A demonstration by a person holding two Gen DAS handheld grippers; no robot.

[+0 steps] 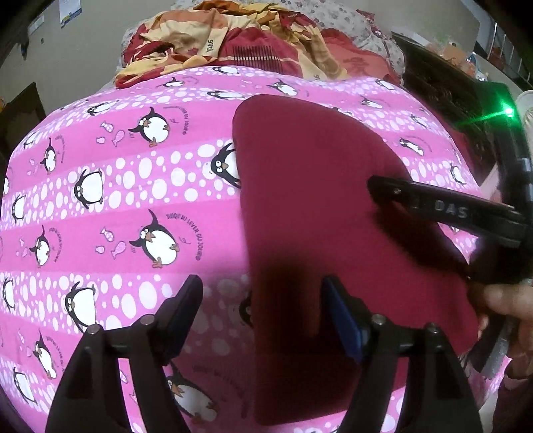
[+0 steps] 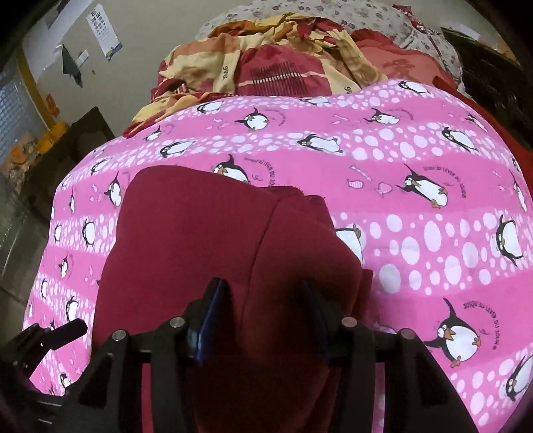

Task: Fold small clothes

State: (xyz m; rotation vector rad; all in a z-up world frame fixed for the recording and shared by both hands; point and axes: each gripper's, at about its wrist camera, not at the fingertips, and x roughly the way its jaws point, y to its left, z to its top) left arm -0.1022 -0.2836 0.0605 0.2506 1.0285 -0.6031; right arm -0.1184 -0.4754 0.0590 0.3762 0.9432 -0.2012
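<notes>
A dark red garment (image 1: 316, 206) lies folded flat on the pink penguin-print sheet (image 1: 116, 186). My left gripper (image 1: 261, 299) is open just above the garment's left edge, one finger over the sheet, one over the cloth. The right gripper shows in the left wrist view (image 1: 383, 190) reaching over the garment's right side. In the right wrist view the garment (image 2: 200, 233) lies below my right gripper (image 2: 263, 299), which is open with its fingers over the cloth and a fold line between them. The left gripper (image 2: 66, 329) shows at the lower left.
A crumpled red and yellow blanket (image 1: 233, 43) and flowered pillows (image 2: 333, 13) lie at the far end of the bed. A dark cabinet (image 2: 83, 136) stands to the left. A green light (image 1: 508, 111) glows at the right.
</notes>
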